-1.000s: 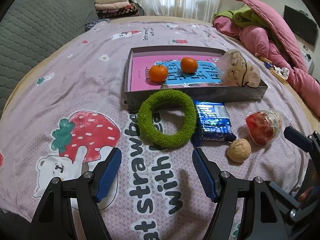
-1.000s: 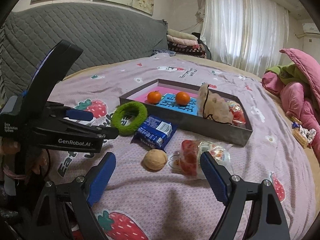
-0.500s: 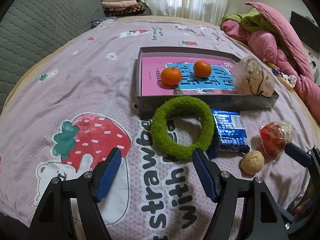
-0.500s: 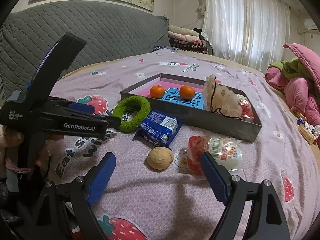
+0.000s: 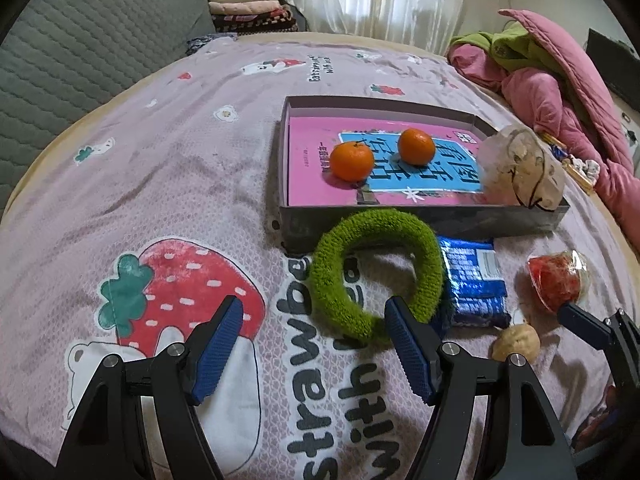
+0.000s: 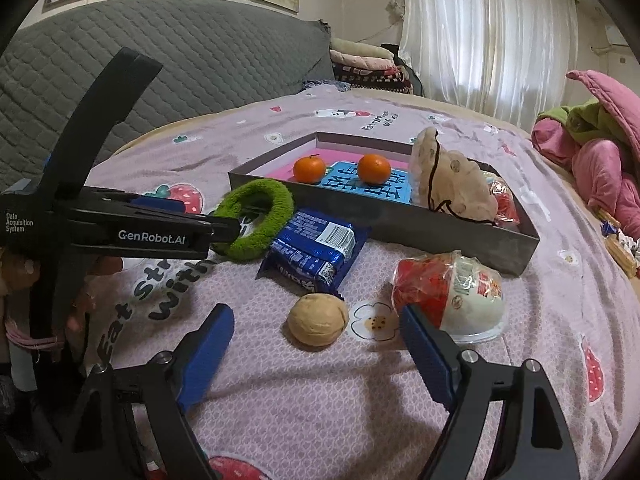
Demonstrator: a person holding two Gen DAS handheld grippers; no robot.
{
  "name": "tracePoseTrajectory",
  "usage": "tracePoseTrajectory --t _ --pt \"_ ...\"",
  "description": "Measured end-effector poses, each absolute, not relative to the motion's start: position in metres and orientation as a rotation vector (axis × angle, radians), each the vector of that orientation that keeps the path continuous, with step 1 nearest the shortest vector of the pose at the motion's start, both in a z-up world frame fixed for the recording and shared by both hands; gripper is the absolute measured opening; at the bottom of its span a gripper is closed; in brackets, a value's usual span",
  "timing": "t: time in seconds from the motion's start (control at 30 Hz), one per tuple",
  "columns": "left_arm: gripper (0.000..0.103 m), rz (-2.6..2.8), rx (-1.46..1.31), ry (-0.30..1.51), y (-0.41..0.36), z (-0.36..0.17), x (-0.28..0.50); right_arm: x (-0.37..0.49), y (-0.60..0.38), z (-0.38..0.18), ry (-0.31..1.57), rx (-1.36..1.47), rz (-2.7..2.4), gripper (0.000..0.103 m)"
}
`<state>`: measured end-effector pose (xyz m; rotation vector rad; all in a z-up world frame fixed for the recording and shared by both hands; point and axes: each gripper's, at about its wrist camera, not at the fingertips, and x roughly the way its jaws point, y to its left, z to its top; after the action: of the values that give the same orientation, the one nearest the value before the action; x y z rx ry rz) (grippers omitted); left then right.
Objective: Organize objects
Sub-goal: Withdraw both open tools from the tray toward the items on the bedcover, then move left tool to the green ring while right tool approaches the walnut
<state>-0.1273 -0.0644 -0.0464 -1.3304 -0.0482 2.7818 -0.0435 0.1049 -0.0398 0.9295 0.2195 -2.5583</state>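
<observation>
A green fuzzy ring (image 5: 376, 276) lies on the bedspread against the front wall of the grey tray (image 5: 420, 220). My left gripper (image 5: 314, 312) stands open just short of it, its right pad close to the ring's near rim. A walnut (image 6: 317, 324) sits just ahead of my right gripper (image 6: 316, 316), in line with the gap between its fingertips. The right jaws are closing and the pads do not touch the walnut. A blue snack pack (image 6: 316, 252) and a red-and-white wrapped cup (image 6: 452, 288) lie beside it.
The tray holds a pink book, two oranges (image 5: 352, 160) and a clear bag (image 5: 520, 168). Pink and green bedding (image 5: 560, 80) is piled at the far right. A grey quilted headboard (image 6: 160, 60) stands on the left. The left gripper's body (image 6: 120, 232) crosses the right wrist view.
Both grippers have come forward and slightly down toward the items. The ring now reaches the left gripper's right pad, and the walnut sits closer between the right fingertips.
</observation>
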Motion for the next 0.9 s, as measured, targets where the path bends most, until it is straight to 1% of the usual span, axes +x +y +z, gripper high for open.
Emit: tracePoseTrajectory --t 0.1,0.27,0.4,0.57,0.7,0.87,0.9 --pt "0.075 2.791 -1.331 -0.064 -0.066 -0.047 -0.132 -0.045 0.102 -0.043 0.245 0.936 -2.56 0.078" --pt "0.075 2.796 -1.341 -0.067 -0.067 -0.05 -0.138 -0.05 0.098 -0.052 0.269 0.973 -2.546 0.066" --pt "0.075 2.794 -1.348 -0.081 -0.067 -0.053 -0.145 -0.051 0.096 -0.057 0.262 0.981 -2.523 0.058" --pt "0.075 2.798 -1.353 -0.109 -0.07 -0.055 -0.15 -0.051 0.097 -0.059 0.252 0.987 -2.509 0.036" --pt "0.073 2.797 -1.351 -0.137 -0.072 -0.055 -0.152 -0.049 0.097 -0.059 0.248 0.981 -2.506 0.034" --pt "0.065 2.804 -1.36 -0.122 -0.071 -0.057 -0.155 -0.047 0.098 -0.059 0.25 0.975 -2.505 0.034" --pt "0.062 2.808 -1.357 -0.115 -0.071 -0.057 -0.155 -0.047 0.098 -0.059 0.249 0.974 -2.505 0.034"
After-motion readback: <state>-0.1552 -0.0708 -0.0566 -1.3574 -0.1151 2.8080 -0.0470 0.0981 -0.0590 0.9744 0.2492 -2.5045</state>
